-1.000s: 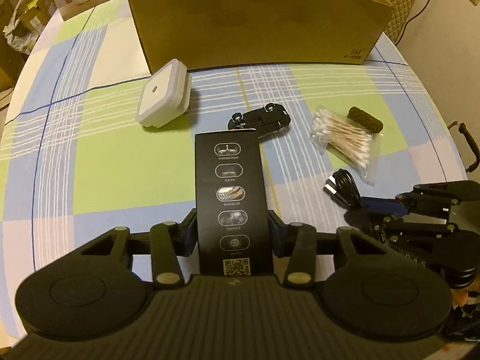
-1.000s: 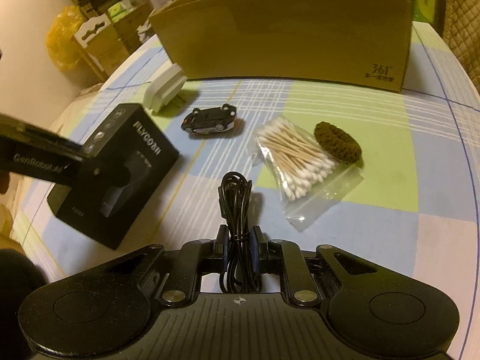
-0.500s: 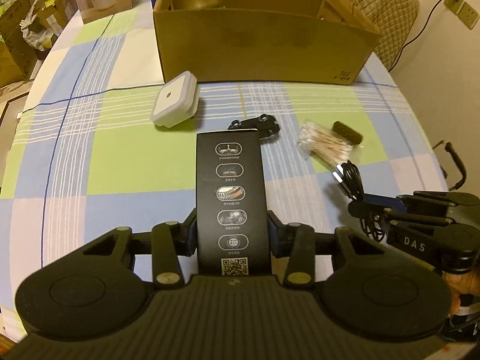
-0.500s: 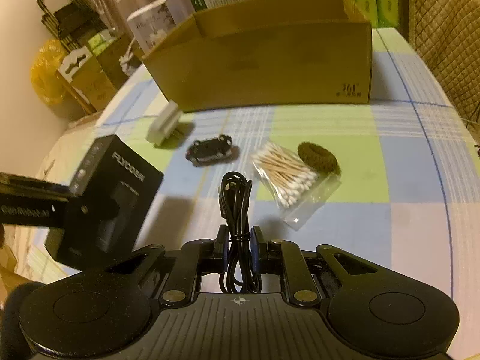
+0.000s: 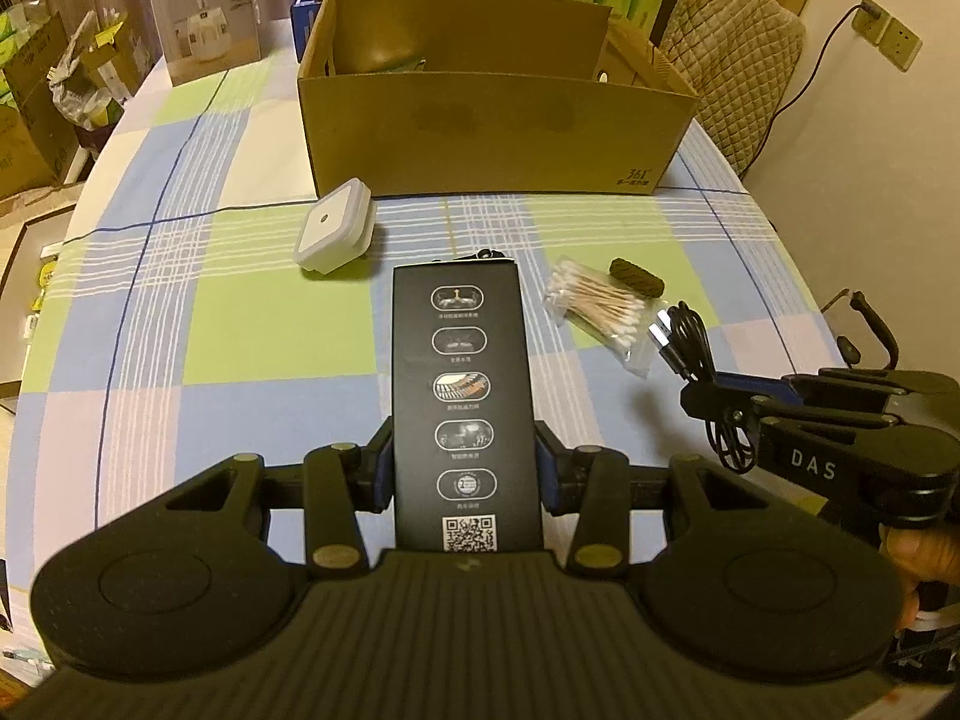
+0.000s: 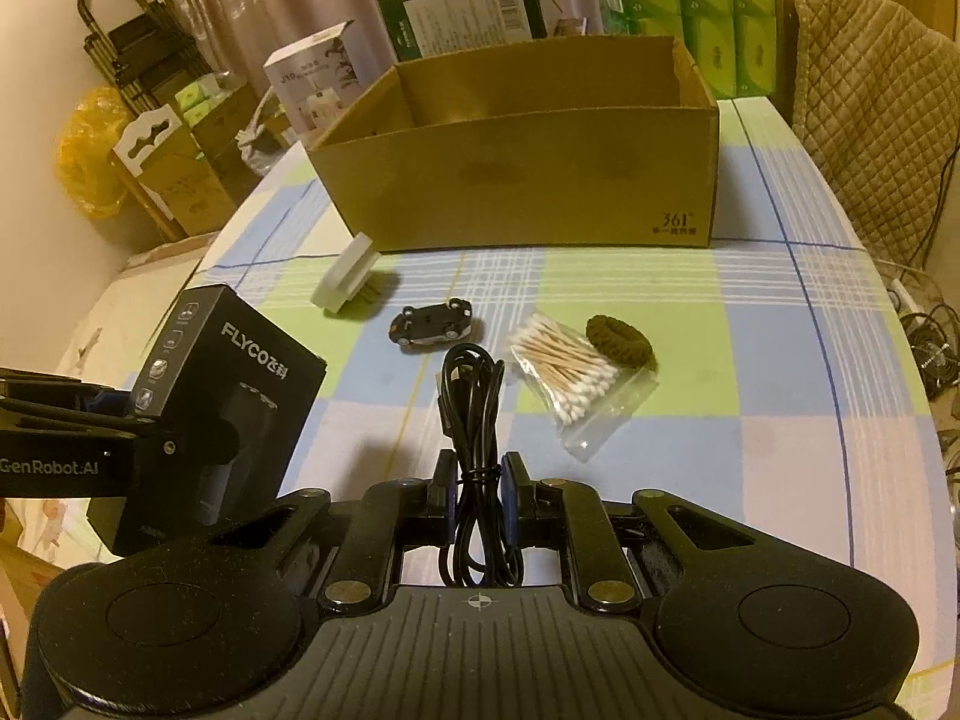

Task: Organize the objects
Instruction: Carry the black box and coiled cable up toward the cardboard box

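Nearest: left gripper (image 5: 465, 474) clamped on one tall black box (image 5: 463, 396), held up off the counter (image 5: 252, 324). Same box in the right view, with white letters on its side. Right gripper (image 6: 477, 483) squeezed tight on one black cable bundle (image 6: 474, 414), also lifted. A bit of a hand (image 5: 924, 552) at the edge, behind the right gripper.

Below: round counter with a checked cloth in blue, green and white squares. Lying on it, a little past the grippers:
- one black toy car (image 6: 433, 324), upside down, mostly hidden behind the black box in the left view
- one clear bag of cotton swabs (image 6: 567, 375)
- one dark brown knitted ring (image 6: 619, 342), touching the bag's far side
- one small white square thing (image 5: 333, 233), tilted, near the big box

Farther back: one big open cardboard box (image 6: 540, 180) on the counter. Inside mostly hidden by its front wall; something green and hard to make out at the back.

Behind that: one white carton (image 5: 204, 9) on the counter's far edge, green packs (image 6: 714, 12) stacked up, a quilted chair back (image 5: 732, 60), curtains, more cartons on the floor, and a wall socket (image 5: 888, 33) with a plug. Room dim and yellowish.
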`<state>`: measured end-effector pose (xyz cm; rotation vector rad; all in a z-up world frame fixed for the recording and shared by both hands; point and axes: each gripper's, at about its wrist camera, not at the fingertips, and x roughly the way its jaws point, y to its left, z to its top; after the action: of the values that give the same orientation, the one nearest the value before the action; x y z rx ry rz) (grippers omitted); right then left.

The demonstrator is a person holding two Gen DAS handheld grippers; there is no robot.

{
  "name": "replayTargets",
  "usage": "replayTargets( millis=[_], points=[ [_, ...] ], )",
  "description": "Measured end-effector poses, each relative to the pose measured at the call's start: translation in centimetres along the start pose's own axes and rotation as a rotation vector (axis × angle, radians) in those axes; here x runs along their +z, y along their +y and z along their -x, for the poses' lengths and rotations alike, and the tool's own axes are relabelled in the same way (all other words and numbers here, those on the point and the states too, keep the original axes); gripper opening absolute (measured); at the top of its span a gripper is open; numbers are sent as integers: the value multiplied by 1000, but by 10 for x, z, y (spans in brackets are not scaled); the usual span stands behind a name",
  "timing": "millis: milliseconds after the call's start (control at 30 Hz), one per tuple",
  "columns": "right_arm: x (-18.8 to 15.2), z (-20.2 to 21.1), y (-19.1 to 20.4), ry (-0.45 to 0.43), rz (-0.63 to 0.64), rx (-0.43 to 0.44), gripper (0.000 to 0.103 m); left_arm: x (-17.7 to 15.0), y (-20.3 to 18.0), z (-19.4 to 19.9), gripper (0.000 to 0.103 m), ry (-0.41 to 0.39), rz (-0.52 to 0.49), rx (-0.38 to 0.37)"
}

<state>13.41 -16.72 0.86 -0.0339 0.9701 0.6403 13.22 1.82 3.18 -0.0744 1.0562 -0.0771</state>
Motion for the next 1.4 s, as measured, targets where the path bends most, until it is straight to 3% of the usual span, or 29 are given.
replayTargets(
  millis=[1400],
  points=[
    [5, 16, -12, -28, -10, -22, 11, 4, -15, 15, 39, -32, -23, -10]
  ],
)
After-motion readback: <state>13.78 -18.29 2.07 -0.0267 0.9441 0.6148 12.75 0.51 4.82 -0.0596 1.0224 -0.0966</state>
